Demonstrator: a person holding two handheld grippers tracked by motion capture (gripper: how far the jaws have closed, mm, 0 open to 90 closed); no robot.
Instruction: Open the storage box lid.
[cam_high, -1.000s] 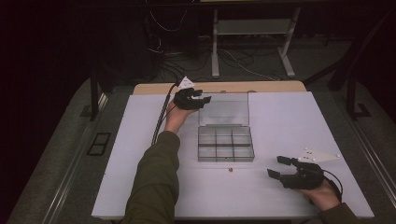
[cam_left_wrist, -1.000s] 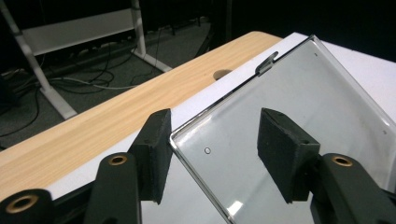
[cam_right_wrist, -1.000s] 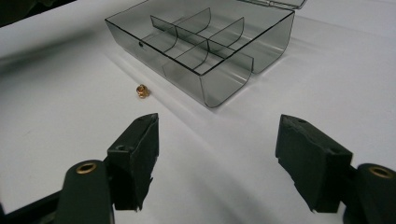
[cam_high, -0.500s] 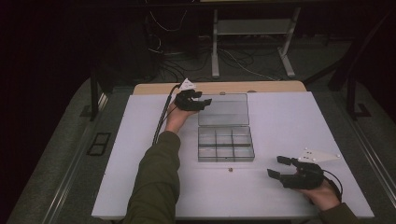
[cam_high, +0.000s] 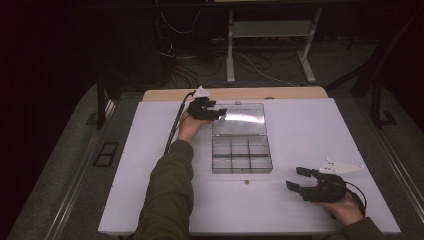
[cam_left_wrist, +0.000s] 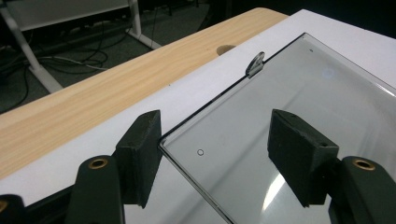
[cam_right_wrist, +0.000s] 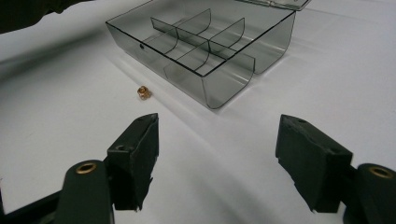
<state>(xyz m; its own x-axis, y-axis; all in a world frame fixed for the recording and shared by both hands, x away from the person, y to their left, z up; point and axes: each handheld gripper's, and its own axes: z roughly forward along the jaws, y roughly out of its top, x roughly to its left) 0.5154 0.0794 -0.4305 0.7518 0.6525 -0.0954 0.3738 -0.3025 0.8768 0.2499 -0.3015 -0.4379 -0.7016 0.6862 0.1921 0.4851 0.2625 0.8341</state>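
Left gripper view: my left gripper (cam_left_wrist: 212, 154) has just been opening its jaws, now straddling the flat lid's corner (cam_left_wrist: 187, 140) unpinched; my right gripper (cam_right_wrist: 219, 158) is hovering open-jawed over the desk (cam_right_wrist: 60, 116).

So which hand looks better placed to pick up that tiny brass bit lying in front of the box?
The right gripper: open, low on the table, with the brass piece just ahead. The left gripper is at the lid's far corner.

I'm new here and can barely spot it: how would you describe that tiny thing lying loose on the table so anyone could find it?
Start at the white table and find the clear smoky plastic compartment box with its lid folded back. Just in front of the box's near wall, on the person's side, lies a tiny brass-coloured metal nut. It is the one small, shiny, loose piece there, outside the compartments.
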